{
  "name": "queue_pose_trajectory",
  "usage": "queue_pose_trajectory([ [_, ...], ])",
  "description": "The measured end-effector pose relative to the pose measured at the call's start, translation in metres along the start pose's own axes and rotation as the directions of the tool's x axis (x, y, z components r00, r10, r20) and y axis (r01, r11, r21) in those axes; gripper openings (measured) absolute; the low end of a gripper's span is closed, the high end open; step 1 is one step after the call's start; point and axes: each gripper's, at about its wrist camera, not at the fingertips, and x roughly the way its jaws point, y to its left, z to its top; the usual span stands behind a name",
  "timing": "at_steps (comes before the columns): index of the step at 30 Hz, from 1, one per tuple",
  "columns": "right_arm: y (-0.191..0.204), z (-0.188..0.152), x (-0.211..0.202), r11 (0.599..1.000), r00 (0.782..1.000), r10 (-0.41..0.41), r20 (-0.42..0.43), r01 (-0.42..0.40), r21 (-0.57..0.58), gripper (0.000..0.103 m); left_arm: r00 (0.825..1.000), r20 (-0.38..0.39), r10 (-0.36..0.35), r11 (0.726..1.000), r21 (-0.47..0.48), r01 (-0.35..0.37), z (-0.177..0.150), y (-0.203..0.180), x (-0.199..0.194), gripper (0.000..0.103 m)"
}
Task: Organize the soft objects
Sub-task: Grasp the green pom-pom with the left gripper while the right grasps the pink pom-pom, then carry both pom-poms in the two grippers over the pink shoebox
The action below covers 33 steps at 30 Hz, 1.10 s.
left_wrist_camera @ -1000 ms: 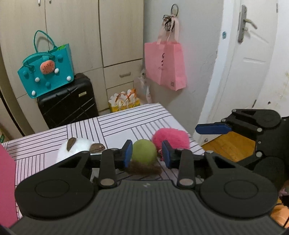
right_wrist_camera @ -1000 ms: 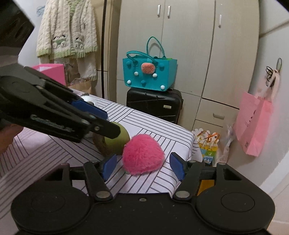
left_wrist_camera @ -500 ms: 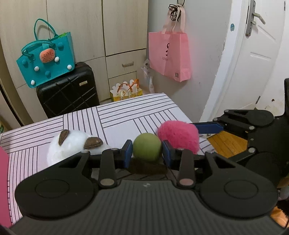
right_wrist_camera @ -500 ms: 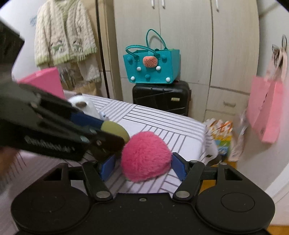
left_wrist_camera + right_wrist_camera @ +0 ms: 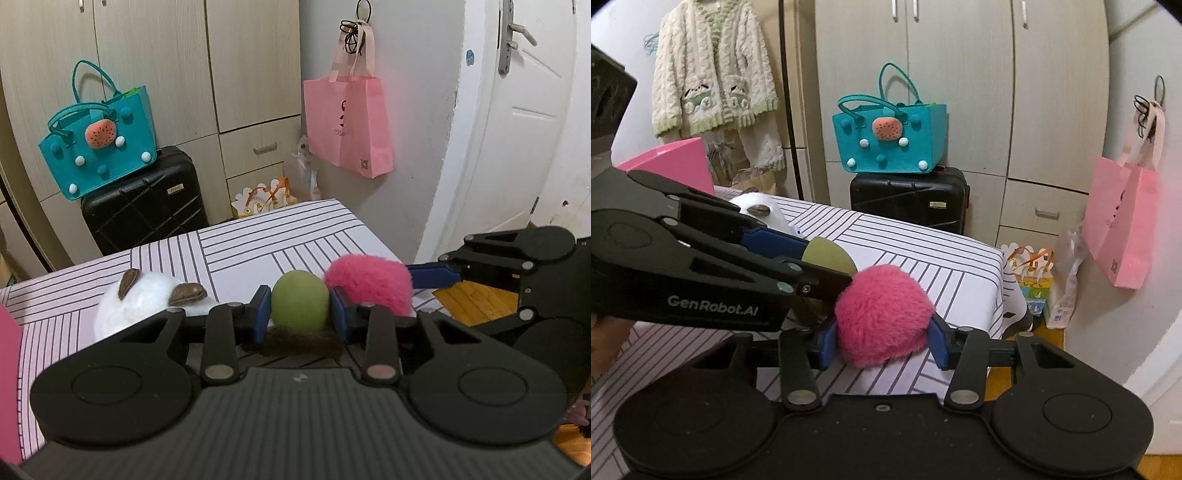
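Now, step in hand: both hands picking up a soft toy apiece from the striped counter (image 5: 295,236)
Left tongs (image 5: 300,311): clamped on the green ball (image 5: 300,304); pads squeeze both its sides
Right tongs (image 5: 882,338): closing on the pink pompom (image 5: 882,314); pads at its fluffy flanks near the counter's right edge
White plush (image 5: 147,301): lying toward the left edge, untouched
Doing it well: let the right pads sink past the fur into the core before lifting; raise both straight up, apart from each other

Soft, even indoor light, sharp focus, strong fisheye bending at the edges.
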Motion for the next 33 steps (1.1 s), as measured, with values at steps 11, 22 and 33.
queue_pose_trajectory([
  [11, 0.003, -0.003, -0.024, 0.997, 1.0, -0.014, 0.011, 0.013, 0.079, 0.053, 0.996, 0.041, -0.076, 0.996, -0.035, 0.078, -0.008, 0.003, -0.019, 0.033],
  [22, 0.02, -0.006, -0.055, 0.992, 0.999, -0.039, -0.026, 0.042, 0.119, 0.053, 0.99, 0.062, -0.126, 0.991, -0.028, 0.128, -0.014, -0.002, -0.054, 0.033],
  [33, 0.05, -0.016, -0.081, 0.981, 0.991, 0.027, -0.131, -0.001, 0.192, 0.053, 0.981, -0.012, -0.195, 0.98, -0.038, 0.195, -0.037, 0.012, -0.097, 0.033],
])
